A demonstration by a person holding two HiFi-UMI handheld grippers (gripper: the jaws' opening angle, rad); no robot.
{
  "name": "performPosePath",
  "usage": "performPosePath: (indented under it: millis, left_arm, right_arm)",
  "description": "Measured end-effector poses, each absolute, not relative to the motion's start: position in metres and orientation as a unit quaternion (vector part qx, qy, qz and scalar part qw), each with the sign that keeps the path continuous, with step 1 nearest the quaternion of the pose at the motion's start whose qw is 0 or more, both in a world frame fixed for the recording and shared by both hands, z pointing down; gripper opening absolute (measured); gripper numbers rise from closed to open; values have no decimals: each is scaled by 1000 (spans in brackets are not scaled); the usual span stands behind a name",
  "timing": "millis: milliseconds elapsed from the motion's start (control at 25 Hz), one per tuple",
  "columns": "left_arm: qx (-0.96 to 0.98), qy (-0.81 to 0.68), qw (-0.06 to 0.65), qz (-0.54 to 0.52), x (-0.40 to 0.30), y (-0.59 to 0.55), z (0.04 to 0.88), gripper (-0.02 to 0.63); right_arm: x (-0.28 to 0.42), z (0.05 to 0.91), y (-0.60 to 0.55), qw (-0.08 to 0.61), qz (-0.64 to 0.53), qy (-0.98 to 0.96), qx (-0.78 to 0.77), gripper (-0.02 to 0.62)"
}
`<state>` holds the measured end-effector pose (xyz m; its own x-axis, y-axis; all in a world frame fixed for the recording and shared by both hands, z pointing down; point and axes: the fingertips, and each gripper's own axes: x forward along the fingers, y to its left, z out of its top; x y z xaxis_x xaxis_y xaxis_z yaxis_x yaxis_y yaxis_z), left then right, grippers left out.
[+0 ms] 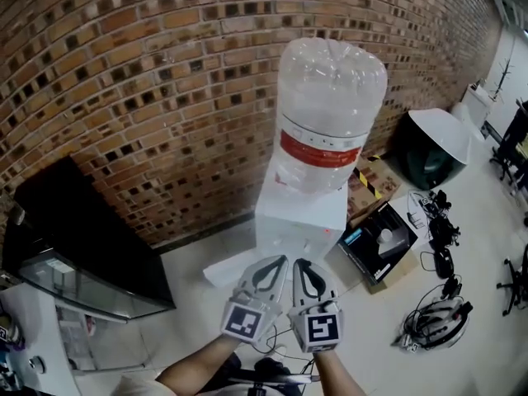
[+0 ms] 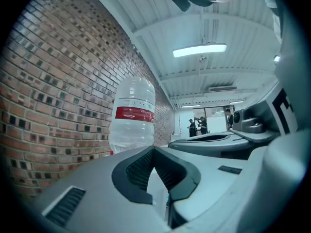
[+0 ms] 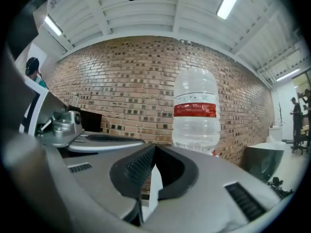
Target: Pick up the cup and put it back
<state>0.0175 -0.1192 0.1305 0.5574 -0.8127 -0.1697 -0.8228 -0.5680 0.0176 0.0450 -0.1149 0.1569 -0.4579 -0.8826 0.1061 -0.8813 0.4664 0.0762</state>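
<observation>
No cup shows in any view. A white water dispenser (image 1: 297,213) stands against the brick wall, topped by a big clear bottle (image 1: 330,114) with a red label. My left gripper (image 1: 275,264) and right gripper (image 1: 302,266) are side by side just in front of the dispenser's base, both pointing at it. Each one's jaws meet at the tips with nothing between them. The bottle (image 2: 132,115) rises beyond the shut left gripper (image 2: 153,149) in the left gripper view. In the right gripper view the bottle (image 3: 195,113) stands behind the shut right gripper (image 3: 154,147).
A black glass-fronted cabinet (image 1: 82,238) stands at the left. Right of the dispenser lie an open black box (image 1: 378,242), a dark bin with a white lid (image 1: 429,147), and cables with a headset (image 1: 433,320) on the floor. People (image 2: 197,126) stand far off.
</observation>
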Motion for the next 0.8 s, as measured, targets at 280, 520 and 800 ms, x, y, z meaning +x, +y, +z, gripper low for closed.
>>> performPosePath:
  millis: [280,520,800]
  left_arm:
    - [-883,462,30,77,-1,-79,118,-8]
    - [-894,441,23,77,-31,-26,118,-7]
    - [-908,409,16,90,-58,33,112,-8]
  right_arm:
    - [28,136,-69,42,8,-847,530,4]
    - [2,129,-15,18,17,-828,560,3]
    - [-29,135,43,45,12,-807,589,3]
